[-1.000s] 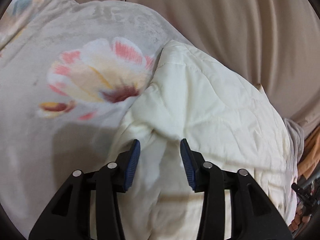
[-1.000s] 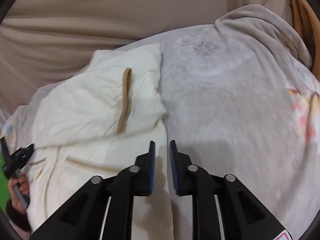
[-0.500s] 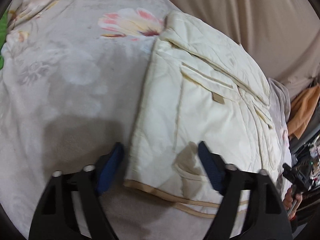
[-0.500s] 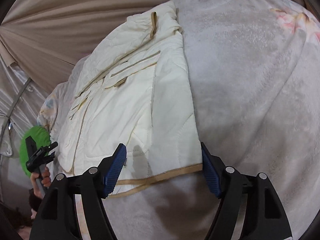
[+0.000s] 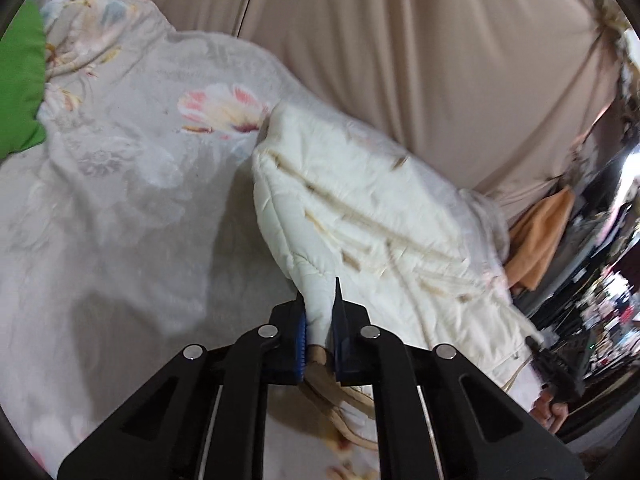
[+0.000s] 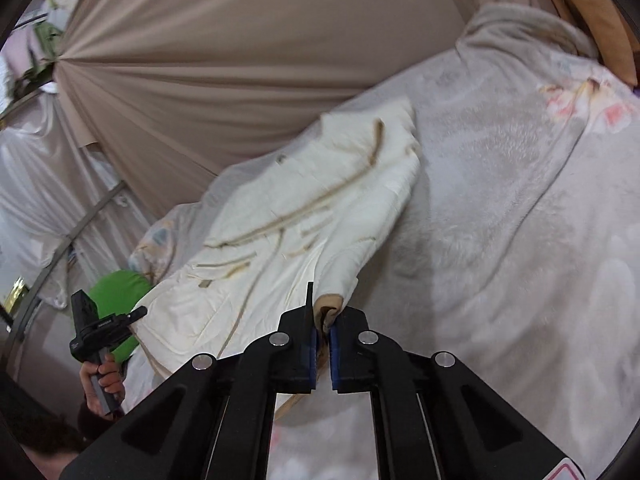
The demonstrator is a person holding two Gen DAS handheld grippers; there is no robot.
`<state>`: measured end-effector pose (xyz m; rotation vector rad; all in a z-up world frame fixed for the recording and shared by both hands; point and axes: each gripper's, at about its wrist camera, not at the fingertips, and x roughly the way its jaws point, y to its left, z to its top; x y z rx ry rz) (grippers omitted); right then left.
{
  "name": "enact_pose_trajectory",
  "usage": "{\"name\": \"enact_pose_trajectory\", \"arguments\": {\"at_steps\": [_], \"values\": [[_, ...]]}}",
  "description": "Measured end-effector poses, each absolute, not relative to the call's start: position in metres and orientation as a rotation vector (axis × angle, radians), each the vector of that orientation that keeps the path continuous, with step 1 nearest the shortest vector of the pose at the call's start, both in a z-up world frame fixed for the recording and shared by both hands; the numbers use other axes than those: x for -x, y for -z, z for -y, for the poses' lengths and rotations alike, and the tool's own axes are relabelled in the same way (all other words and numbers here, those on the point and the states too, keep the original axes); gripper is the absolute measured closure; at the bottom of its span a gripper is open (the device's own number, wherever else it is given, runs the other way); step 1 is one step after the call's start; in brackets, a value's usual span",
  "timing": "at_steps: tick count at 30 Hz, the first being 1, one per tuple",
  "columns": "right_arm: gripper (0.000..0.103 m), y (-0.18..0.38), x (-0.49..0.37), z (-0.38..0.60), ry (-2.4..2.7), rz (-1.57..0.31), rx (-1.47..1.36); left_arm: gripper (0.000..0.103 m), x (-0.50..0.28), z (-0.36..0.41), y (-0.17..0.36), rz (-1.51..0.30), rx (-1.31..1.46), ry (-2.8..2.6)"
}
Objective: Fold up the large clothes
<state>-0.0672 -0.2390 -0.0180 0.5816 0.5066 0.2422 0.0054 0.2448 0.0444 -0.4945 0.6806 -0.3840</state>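
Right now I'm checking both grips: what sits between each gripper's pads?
Cream jacket fabric: the left gripper pinches a quilted corner in its view, and the right gripper pinches the tan-trimmed hem in its view.

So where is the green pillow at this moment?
The green pillow sits at the far left edge of the left wrist view, on the floral blanket; the right wrist view shows it lower left, beyond the cream jacket.
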Motion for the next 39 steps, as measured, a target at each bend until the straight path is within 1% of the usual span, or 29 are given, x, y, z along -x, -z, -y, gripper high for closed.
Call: {"name": "enact_pose_trajectory", "arguments": {"at_steps": [3,6,9,12,14,16,18,20,25,30,32,33,34,36,37,39], "values": [[0.098,-0.004,0.121,0.238,-0.256,-0.403,-0.573,0.095,0.037,-0.259,-0.069,-0.582,0.555,0.405],[0.098,-0.037,0.144,0.24,-0.276,-0.295,-0.577,0.094,0.056,-0.257,-0.104,-0.462,0.539,0.415],[0.098,-0.062,0.122,0.247,-0.283,-0.247,-0.596,0.094,0.026,-0.242,-0.128,-0.431,0.475,0.425],[0.098,-0.066,0.064,0.259,-0.219,-0.274,-0.594,0.094,-0.035,-0.225,-0.13,-0.477,0.428,0.39],[0.098,-0.05,0.012,0.274,-0.175,-0.34,-0.638,0.094,-0.085,-0.217,-0.119,-0.538,0.4,0.339],[0.098,-0.026,-0.04,0.287,-0.129,-0.425,-0.694,0.094,-0.143,-0.211,-0.094,-0.628,0.387,0.268],[0.098,-0.001,-0.08,0.295,-0.085,-0.5,-0.704,0.093,-0.196,-0.205,-0.06,-0.73,0.381,0.197],[0.098,0.026,-0.118,0.301,-0.047,-0.581,-0.717,0.093,-0.23,-0.202,-0.026,-0.812,0.37,0.158],[0.099,0.071,-0.165,0.303,-0.028,-0.689,-0.714,0.091,-0.258,-0.193,0.02,-0.873,0.332,0.152],[0.099,0.082,-0.172,0.303,-0.068,-0.707,-0.729,0.089,-0.26,-0.194,0.034,-0.861,0.353,0.203],[0.092,0.072,-0.16,0.307,-0.088,-0.656,-0.753,0.087,-0.251,-0.202,0.024,-0.833,0.386,0.212],[0.09,0.061,-0.15,0.309,-0.098,-0.622,-0.766,0.087,-0.245,-0.205,0.017,-0.814,0.39,0.217],[0.085,0.05,-0.141,0.31,-0.109,-0.584,-0.78,0.083,-0.235,-0.209,0.004,-0.778,0.387,0.224],[0.076,0.021,-0.113,0.31,-0.134,-0.48,-0.76,0.068,-0.213,-0.213,-0.024,-0.701,0.381,0.269],[0.071,0.006,-0.099,0.307,-0.126,-0.43,-0.72,0.063,-0.201,-0.214,-0.037,-0.665,0.376,0.287],[0.07,-0.023,-0.072,0.289,-0.117,-0.338,-0.605,0.034,-0.176,-0.213,-0.066,-0.559,0.346,0.265]]}}
